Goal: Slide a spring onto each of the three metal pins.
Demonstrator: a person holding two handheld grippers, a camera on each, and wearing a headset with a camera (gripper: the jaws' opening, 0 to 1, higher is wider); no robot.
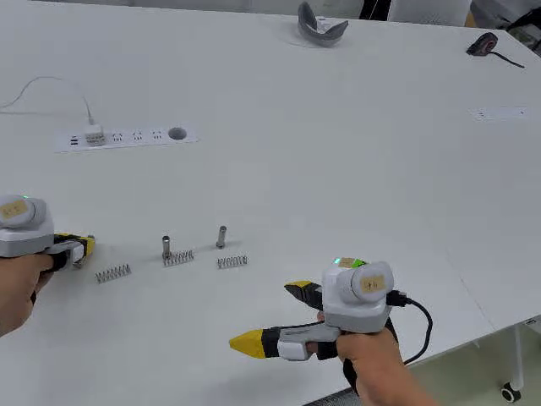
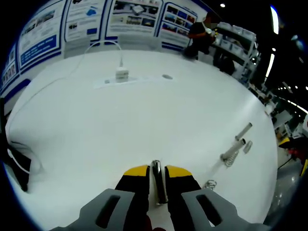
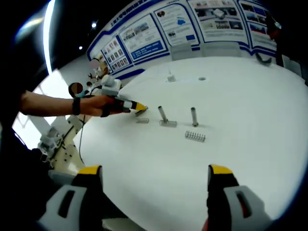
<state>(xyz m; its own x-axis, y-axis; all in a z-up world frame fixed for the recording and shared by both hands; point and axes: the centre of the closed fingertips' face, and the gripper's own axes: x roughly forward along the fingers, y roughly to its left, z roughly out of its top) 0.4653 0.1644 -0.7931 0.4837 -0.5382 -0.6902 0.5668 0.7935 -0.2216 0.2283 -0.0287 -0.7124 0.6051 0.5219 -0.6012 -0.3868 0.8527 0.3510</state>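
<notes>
While the right gripper [image 1: 275, 315] hangs at the near edge of the bench [image 1: 338, 169], nearer than and to the right of the left standing pin [image 1: 166, 246], its jaws gape wide apart. Three springs lie on the bench around that pin's near side: the middle spring [image 1: 178, 257] just beside its foot, the left spring [image 1: 112, 273] to its left and the right spring [image 1: 232, 261] to its right. Further left of the pin, the left gripper [image 1: 82, 249] has its jaws clamped on the held pin [image 2: 156, 179]. The right standing pin [image 1: 221, 236] stands near it, slightly farther back. A power strip [image 1: 127, 137] lies well beyond.
</notes>
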